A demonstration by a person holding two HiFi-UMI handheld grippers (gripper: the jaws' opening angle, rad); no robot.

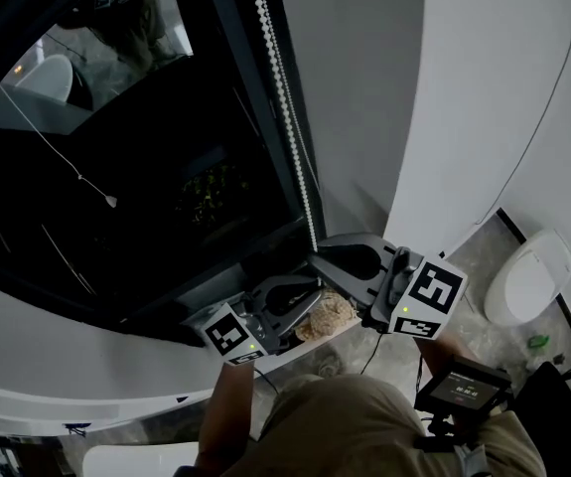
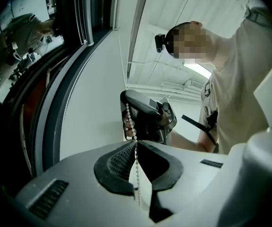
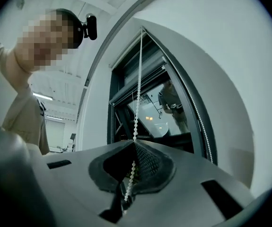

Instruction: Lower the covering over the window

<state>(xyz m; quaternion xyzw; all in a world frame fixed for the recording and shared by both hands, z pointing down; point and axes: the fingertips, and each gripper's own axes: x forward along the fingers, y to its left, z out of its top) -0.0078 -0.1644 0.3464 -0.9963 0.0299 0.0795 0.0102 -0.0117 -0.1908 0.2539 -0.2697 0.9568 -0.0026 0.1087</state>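
A white bead chain (image 1: 287,107) hangs along the right edge of the dark window (image 1: 116,167). Both grippers hold it just below the sill. My right gripper (image 1: 319,259) is the upper one, its jaws shut on the chain (image 3: 136,103), which runs tight up to the top of the window frame (image 3: 121,108). My left gripper (image 1: 314,288) sits right under it, also shut on the chain (image 2: 128,115), with a slack length of beads hanging down behind its pads (image 2: 119,162). In the left gripper view the right gripper (image 2: 147,112) shows close ahead. The glass in view is uncovered.
A curved white wall (image 1: 484,97) stands to the right of the window with a thin cable on it. A white lidded fixture (image 1: 528,276) sits on the floor at far right. A small screen device (image 1: 464,391) hangs at the person's waist.
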